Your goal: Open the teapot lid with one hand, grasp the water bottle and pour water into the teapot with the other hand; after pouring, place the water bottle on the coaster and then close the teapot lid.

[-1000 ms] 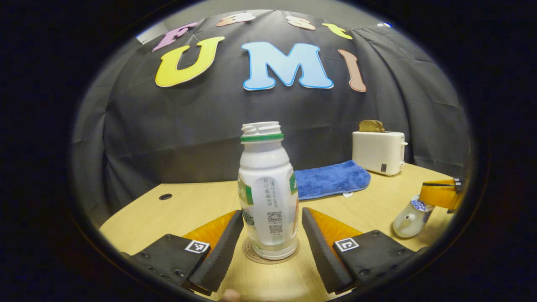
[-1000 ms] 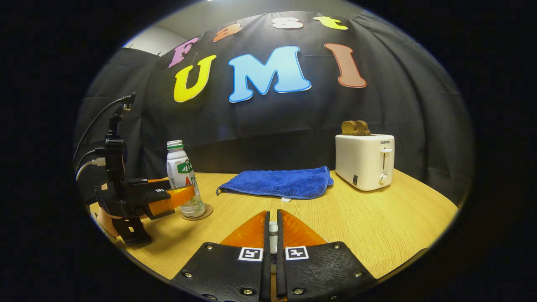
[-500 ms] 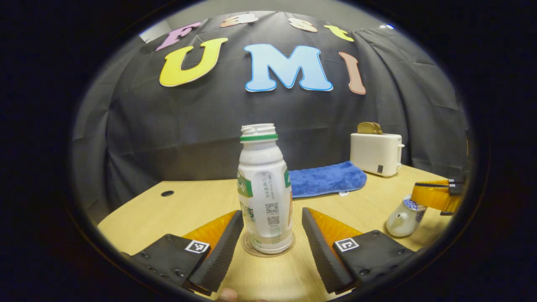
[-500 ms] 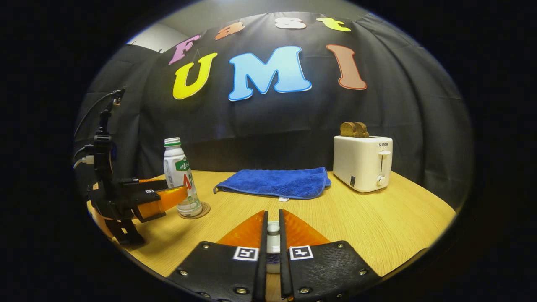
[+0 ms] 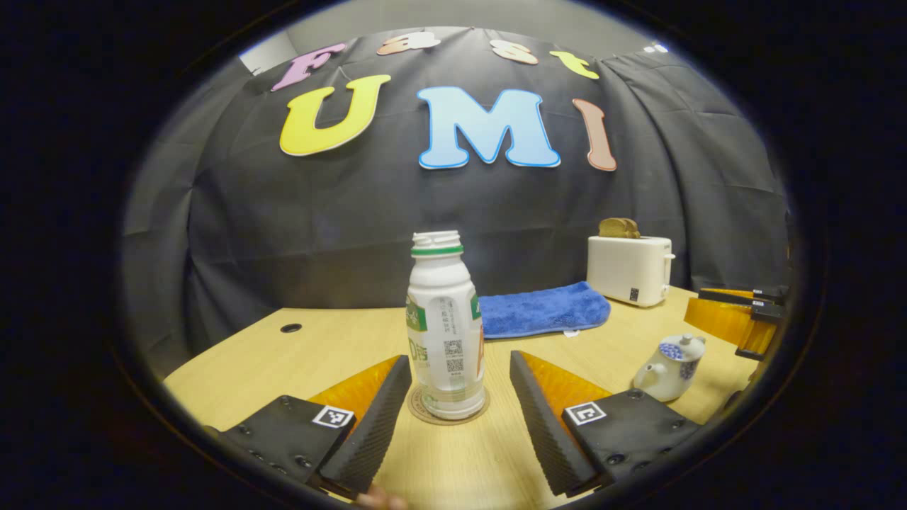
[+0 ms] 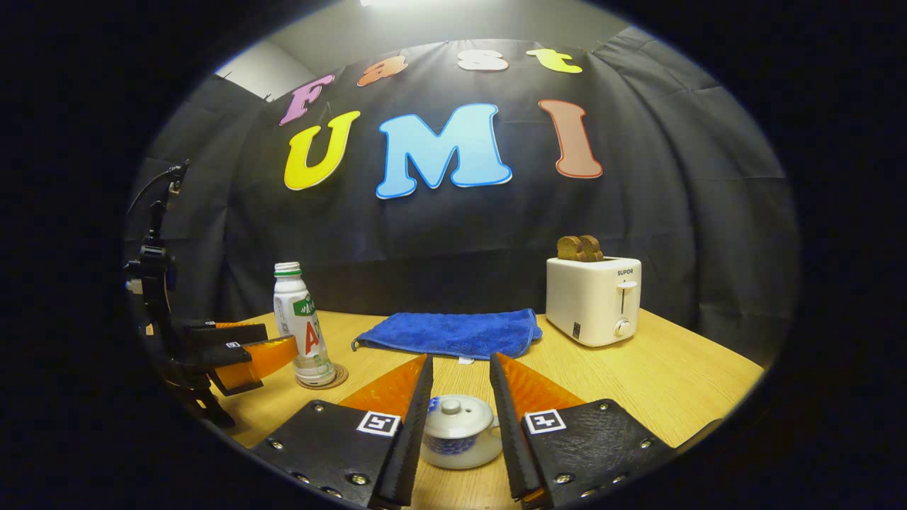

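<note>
A white uncapped water bottle (image 5: 445, 333) stands upright on a round coaster (image 5: 425, 414). My left gripper (image 5: 460, 359) is open, its fingers wide on either side of the bottle's base and not touching it. In the right gripper view the bottle (image 6: 301, 333) stands on the coaster (image 6: 339, 375) at left, with the left gripper (image 6: 244, 348) beside it. The white teapot (image 6: 459, 435) sits with its lid (image 6: 453, 409) on, low between the spread fingers of my open right gripper (image 6: 460, 359). The left gripper view has the teapot (image 5: 669, 368) at right, below the right gripper (image 5: 733, 319).
A folded blue towel (image 6: 453, 333) lies at the back of the wooden table (image 6: 659, 382). A white toaster (image 6: 594, 301) holding bread stands at the back right. A cable hole (image 5: 290, 328) sits in the table's far left corner.
My right gripper has opened, let go of the teapot lid's knob and drawn back, leaving the lid on the pot. My left gripper has backed away from the bottle a little.
</note>
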Demonstrator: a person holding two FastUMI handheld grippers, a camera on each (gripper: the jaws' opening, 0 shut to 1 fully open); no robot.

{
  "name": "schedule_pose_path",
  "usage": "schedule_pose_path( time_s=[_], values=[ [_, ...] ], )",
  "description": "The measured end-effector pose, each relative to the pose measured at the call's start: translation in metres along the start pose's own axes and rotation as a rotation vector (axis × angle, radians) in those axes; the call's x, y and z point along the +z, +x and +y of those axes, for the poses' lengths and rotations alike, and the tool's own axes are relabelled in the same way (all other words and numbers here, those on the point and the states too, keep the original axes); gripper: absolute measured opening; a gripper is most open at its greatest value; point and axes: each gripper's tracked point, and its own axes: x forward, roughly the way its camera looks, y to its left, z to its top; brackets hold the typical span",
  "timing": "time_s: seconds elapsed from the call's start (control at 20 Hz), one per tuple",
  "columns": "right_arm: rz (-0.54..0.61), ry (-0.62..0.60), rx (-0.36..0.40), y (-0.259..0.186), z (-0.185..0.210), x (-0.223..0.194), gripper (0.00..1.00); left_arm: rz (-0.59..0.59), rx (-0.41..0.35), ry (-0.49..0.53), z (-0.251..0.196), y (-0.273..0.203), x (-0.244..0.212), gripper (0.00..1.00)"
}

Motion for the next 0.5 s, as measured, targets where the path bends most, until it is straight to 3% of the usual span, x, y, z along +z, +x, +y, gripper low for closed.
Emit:
schedule_pose_path(
  time_s=[0.3, 0.35, 0.4, 0.5],
  values=[
    [-0.027, 0.017, -0.024, -0.035, 0.006, 0.007, 0.49, -0.054, 0.017, -0.01, -0.005, -0.05, 0.021, 0.98],
    [-0.024, 0.015, -0.024, -0.041, 0.01, 0.006, 0.49, -0.059, 0.017, -0.019, -0.008, -0.059, 0.023, 0.87],
    [-0.024, 0.011, -0.019, -0.046, 0.015, 0.005, 0.49, -0.067, 0.012, -0.028, -0.012, -0.067, 0.024, 0.99],
    [-0.027, -0.003, -0.012, -0.057, 0.025, 0.005, 0.49, -0.079, 0.014, -0.032, -0.016, -0.081, 0.024, 0.99]
  ],
)
